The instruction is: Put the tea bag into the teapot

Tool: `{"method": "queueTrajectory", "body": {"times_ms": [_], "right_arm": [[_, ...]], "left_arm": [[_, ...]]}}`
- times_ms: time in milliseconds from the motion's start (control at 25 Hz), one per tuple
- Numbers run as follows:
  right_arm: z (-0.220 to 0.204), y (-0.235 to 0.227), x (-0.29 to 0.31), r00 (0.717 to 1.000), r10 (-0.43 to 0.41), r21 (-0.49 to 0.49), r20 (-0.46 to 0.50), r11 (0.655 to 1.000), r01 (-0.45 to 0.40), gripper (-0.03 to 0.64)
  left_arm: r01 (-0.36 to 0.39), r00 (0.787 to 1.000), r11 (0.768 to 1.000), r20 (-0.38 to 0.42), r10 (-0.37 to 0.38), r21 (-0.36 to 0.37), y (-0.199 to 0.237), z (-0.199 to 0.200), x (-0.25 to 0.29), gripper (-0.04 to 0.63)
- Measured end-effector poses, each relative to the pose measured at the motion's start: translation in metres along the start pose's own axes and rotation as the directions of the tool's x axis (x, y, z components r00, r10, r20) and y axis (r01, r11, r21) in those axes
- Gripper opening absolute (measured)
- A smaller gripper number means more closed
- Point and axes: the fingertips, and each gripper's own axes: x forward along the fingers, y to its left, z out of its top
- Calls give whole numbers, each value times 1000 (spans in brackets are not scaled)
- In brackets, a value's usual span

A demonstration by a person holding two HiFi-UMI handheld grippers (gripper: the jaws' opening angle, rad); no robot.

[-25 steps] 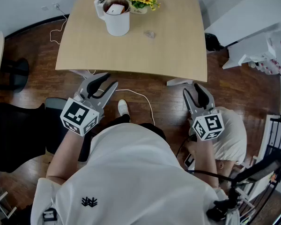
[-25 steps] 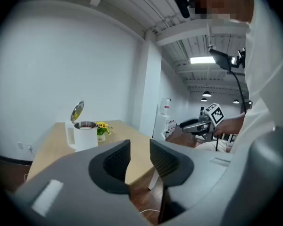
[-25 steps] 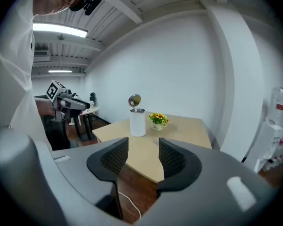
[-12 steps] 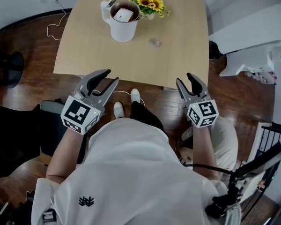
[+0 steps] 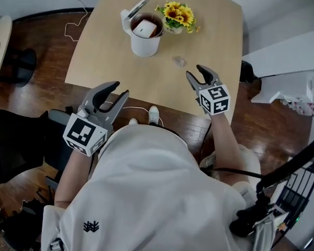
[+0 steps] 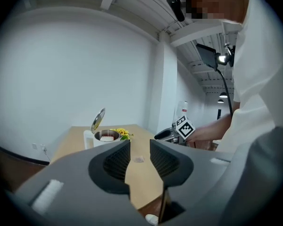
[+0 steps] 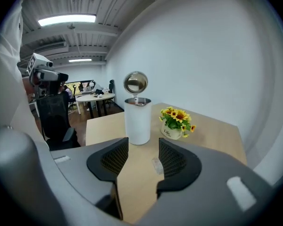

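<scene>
- Tea bag (image 5: 179,61): small, pale, see-through packet, flat on table (image 5: 110,56), near the white open-lid teapot (image 5: 145,42).
- Right gripper (image 5: 193,71): jaws spread, tea bag just ahead.
- Left gripper (image 5: 120,89): jaws spread, well apart from it.

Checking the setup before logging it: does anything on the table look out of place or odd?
Nothing spilled or tipped. The teapot stands upright with its lid open, and a white square packet sits in its mouth. A small pale item lies loose on the table.
</scene>
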Motion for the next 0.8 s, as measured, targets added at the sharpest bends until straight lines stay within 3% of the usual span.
{"method": "queueTrajectory", "body": {"times_ms": [240,480,800], "right_arm": [[-26,-26,67,993,52,-29,-102,998,-55,193],[-68,-46,122,974,53,-30,-221,998,-61,195],[-116,-56,168,933,64,-11,-354,997,-73,199]], "left_arm": [[-110,994,994,-19,110,-27,16,3,-4,105],[-230,973,972,-42,228,-52,31,1,-18,106],[-315,948,947,-78,310,-65,45,-3,-30,105]]}}
